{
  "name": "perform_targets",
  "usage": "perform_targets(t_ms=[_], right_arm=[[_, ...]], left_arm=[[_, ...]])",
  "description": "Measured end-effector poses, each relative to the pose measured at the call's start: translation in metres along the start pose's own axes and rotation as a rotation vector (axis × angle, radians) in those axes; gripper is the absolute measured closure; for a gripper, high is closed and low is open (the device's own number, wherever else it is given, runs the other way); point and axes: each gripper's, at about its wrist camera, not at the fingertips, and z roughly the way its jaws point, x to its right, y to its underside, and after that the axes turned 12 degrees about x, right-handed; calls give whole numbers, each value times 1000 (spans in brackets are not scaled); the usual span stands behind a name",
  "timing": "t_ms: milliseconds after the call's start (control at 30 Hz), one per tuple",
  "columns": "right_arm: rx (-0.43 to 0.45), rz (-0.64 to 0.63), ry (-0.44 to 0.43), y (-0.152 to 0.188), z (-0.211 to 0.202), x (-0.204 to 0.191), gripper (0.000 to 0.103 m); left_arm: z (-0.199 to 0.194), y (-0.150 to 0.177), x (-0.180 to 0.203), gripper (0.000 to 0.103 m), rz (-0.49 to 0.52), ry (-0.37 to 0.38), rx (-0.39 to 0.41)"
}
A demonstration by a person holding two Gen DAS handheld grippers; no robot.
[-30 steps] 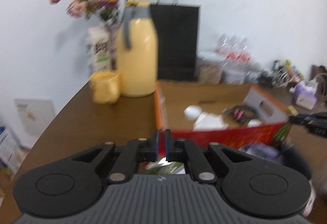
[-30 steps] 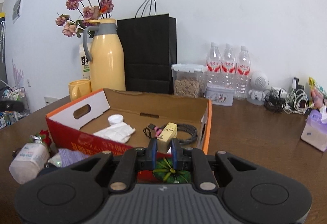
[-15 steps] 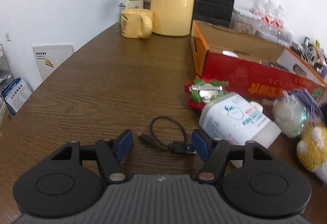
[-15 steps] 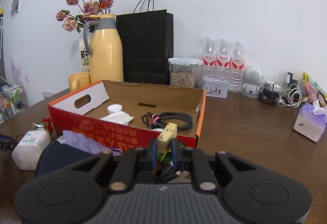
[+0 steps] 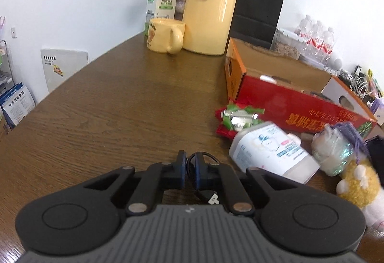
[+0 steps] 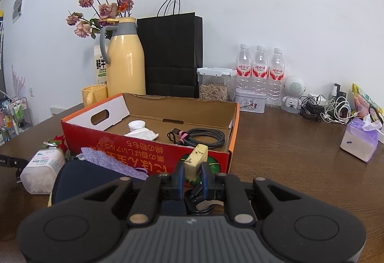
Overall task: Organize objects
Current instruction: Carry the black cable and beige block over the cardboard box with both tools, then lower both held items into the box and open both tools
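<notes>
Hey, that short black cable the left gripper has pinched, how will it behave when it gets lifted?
The short black cable is probably floppy: it loops past the left gripper, whose jaws are shut on it. Its plug end will likely dangle and swing. It looks thin, so probably light, though it might slip.

The left tongs (image 5: 189, 168) are pinched shut on a short black cable (image 5: 204, 156) lying on the brown wooden counter (image 5: 115, 104). Just to their right a white plastic bottle (image 5: 271, 150) lies on its side, near the red cardboard box (image 5: 295, 104). A yellow mug (image 5: 165, 35) stands beside the yellow thermos jug (image 5: 210, 8).
</notes>
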Motion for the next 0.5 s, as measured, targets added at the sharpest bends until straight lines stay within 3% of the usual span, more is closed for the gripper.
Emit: perform_targets(t_ms=[267,500], right_arm=[[16,-11,-8,-6,3,-3,89],[47,-37,-10,-25,24,-5,89]], left_arm=[[-18,-36,15,95,16,59,121],[-8,-78,53,95,33,140,235]])
